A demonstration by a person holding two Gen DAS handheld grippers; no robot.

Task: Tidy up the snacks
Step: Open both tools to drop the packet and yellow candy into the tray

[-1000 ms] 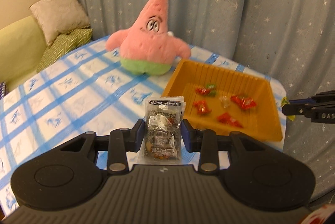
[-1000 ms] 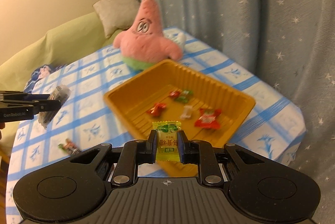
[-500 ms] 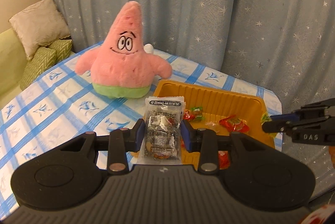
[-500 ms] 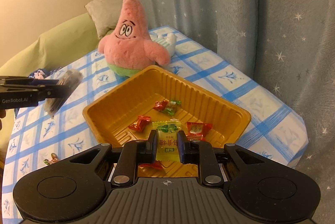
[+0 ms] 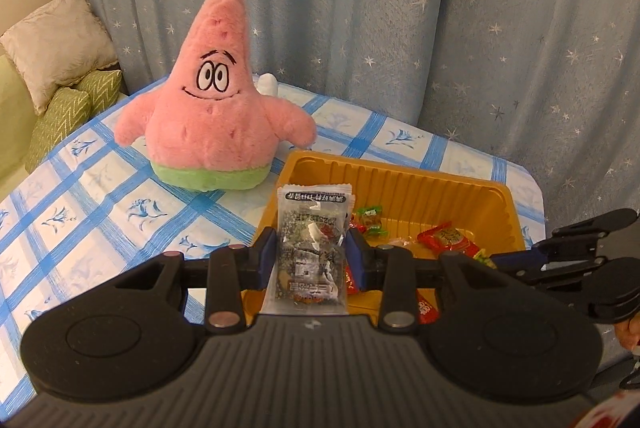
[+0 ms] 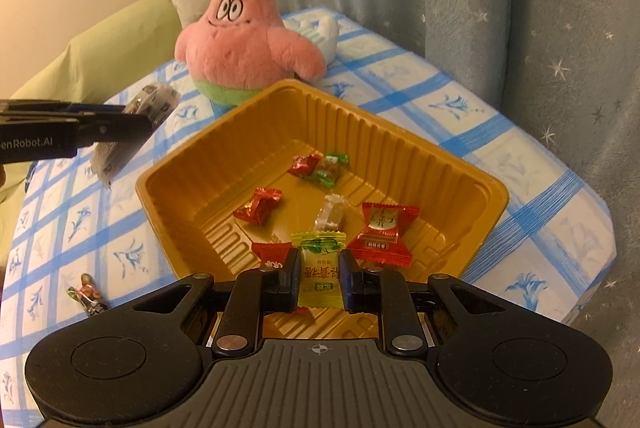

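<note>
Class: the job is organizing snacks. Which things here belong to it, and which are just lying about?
Part of the job:
orange tray
yellow candy in right gripper
clear snack packet in left gripper
stray candy on tablecloth

Just lying about:
pink plush star
cushions
curtain

A pink star plush sits on the blue-checked tablecloth, starry curtain behind, cushions at left.

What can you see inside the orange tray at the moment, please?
Inside the orange tray: several red-wrapped candies, a green one and a clear one. The right gripper covers the tray's near part.
</note>
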